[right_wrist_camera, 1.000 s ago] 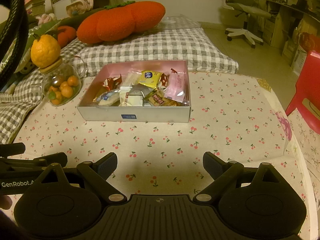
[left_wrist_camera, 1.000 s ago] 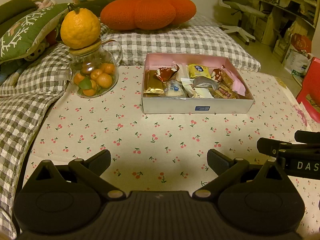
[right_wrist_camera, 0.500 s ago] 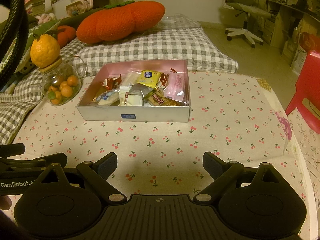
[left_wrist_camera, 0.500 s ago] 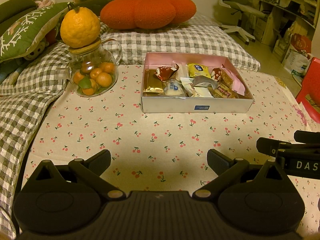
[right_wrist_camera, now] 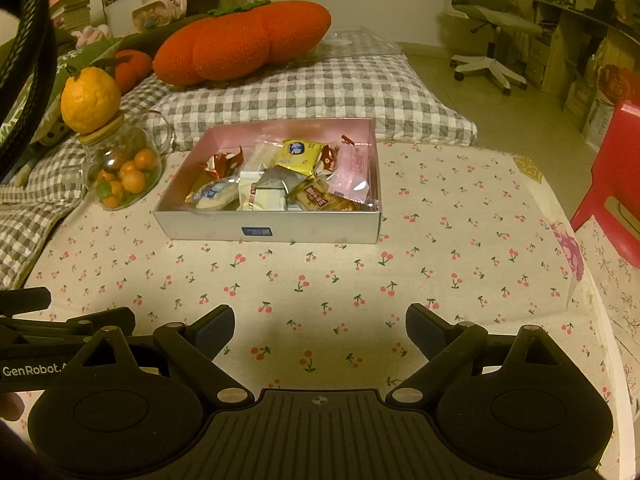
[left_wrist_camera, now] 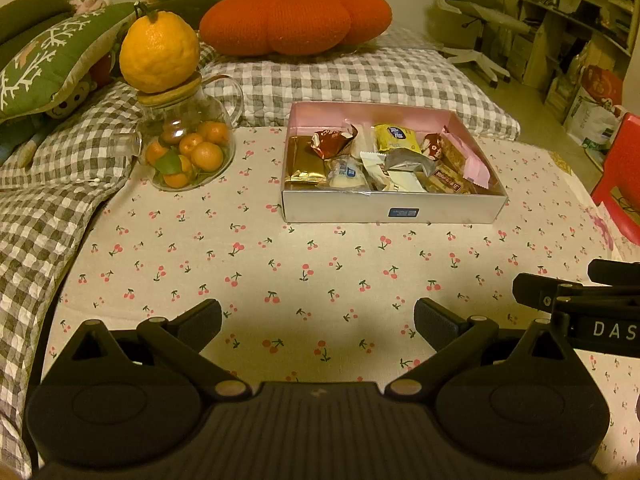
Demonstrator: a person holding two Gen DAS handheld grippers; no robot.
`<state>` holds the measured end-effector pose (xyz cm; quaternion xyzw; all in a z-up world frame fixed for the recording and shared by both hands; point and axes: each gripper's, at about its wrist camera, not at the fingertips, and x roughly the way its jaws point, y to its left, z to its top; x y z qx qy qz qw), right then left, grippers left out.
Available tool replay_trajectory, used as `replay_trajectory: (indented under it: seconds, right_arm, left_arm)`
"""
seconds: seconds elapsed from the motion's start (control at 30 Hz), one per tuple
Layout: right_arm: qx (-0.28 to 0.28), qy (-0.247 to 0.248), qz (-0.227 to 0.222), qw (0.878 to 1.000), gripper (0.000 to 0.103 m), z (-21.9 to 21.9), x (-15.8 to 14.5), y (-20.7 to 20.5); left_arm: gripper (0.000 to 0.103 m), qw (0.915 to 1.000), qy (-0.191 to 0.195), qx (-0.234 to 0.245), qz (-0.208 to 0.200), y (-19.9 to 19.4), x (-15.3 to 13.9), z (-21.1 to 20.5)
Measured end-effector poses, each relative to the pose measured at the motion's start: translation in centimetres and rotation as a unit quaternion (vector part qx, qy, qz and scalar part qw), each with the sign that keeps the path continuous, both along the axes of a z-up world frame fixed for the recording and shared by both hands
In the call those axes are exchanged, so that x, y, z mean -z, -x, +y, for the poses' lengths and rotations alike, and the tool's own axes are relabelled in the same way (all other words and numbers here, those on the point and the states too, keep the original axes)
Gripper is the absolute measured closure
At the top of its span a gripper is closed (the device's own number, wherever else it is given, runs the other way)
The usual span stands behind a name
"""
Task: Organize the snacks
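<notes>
While both grippers gape, glass jar flanks snack box.

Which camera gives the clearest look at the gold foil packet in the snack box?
The left wrist view: the gold foil packet lies fully exposed in the snack box. The right wrist view shows only a sliver behind other wrappers.

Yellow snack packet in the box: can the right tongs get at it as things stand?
Probably yes. The right tongs are open and empty, the box has no lid, and the yellow packet lies on top of the pile. Only bare cherry-print cloth lies between.
</notes>
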<state>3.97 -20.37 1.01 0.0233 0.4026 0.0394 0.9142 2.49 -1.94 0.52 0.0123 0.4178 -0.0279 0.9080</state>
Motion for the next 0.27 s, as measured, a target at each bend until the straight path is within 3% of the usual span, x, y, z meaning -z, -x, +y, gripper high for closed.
replay_trajectory:
  seconds: [0.27]
  right_arm:
    - [0.000, 0.001, 0.001, 1.000, 0.009, 0.02, -0.04, 0.01]
  left_arm:
    - [0.000, 1.0000, -0.007, 0.001, -0.001, 0.02, 0.18, -0.03]
